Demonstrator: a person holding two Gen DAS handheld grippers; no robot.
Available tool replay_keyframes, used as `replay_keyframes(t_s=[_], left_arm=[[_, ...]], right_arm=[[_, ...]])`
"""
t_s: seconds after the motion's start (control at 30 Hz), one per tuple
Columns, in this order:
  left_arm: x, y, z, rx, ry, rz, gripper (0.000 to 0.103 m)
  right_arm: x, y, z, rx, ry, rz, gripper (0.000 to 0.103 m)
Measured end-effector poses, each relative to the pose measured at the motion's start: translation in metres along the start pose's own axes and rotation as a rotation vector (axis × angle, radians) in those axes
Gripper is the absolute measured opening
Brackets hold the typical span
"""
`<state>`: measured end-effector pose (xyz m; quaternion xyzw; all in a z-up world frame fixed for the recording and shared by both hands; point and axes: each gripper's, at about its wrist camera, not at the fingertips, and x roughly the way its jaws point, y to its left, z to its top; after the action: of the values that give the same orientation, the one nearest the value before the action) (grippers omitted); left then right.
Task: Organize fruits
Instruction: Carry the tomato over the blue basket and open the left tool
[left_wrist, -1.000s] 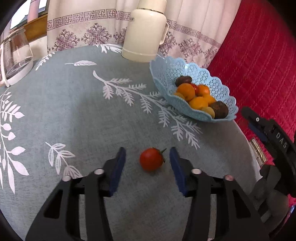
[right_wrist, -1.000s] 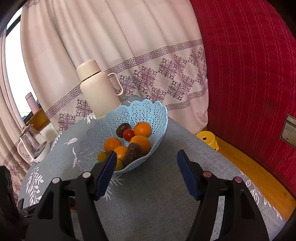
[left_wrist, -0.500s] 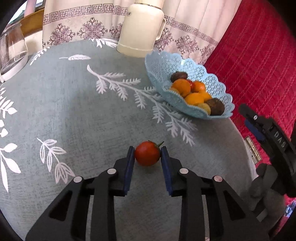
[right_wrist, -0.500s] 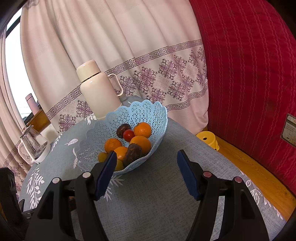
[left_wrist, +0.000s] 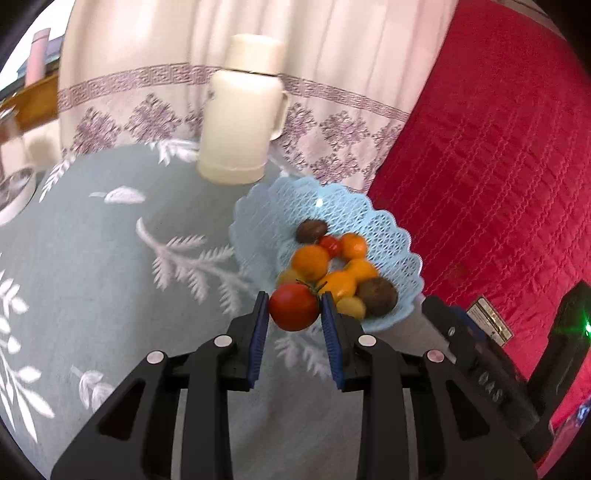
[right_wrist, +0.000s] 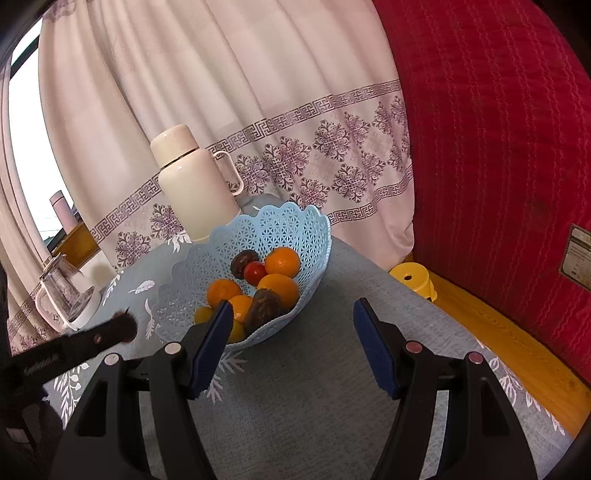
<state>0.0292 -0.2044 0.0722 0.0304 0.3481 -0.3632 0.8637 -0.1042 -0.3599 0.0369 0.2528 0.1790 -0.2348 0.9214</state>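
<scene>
Left wrist view: the left gripper (left_wrist: 294, 325) sits at lower centre, its blue ribbed pads clamped on a red tomato (left_wrist: 294, 306) that bulges between them near the fingertips, its green stem poking toward the upper right. The tomato is round, glossy and smooth, and hangs in front of the near rim of the fruit basket (left_wrist: 391, 236), clear of the tablecloth (left_wrist: 110, 258). The basket is pale blue plastic lattice with a scalloped edge; it holds smooth oranges (left_wrist: 310, 261), a small red tomato (left_wrist: 330, 246), brown wrinkled fruits (left_wrist: 376, 292) and small yellow ones. The cloth is grey-blue woven fabric printed with white leaf sprays. A cream flask (left_wrist: 242, 110) with a loop handle stands at upper centre, before a pleated curtain (left_wrist: 332, 74).

Right wrist view: the right gripper (right_wrist: 291, 345) stands with its jaws apart and nothing between them, over bare cloth just below the basket (right_wrist: 280, 225). The black arm of the left gripper (right_wrist: 92, 339) enters from the lower left. A glass jug (right_wrist: 64, 295) stands at the left edge; red quilted fabric (right_wrist: 498, 147) fills the right side.
</scene>
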Motion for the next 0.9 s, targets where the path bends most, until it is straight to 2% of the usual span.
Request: replay_keyframes(t_s=[0.43, 0.9], left_arm=[[0.041, -0.010, 0.006, 0.018, 0.043, 0.006, 0.030], [0.045, -0.015, 0.004, 0.066, 0.024, 0.047, 0.030]], right_arm=[[-0.001, -0.001, 0.000, 0.006, -0.007, -0.001, 0.067], [-0.001, -0.001, 0.000, 0.006, -0.007, -0.001, 0.067]])
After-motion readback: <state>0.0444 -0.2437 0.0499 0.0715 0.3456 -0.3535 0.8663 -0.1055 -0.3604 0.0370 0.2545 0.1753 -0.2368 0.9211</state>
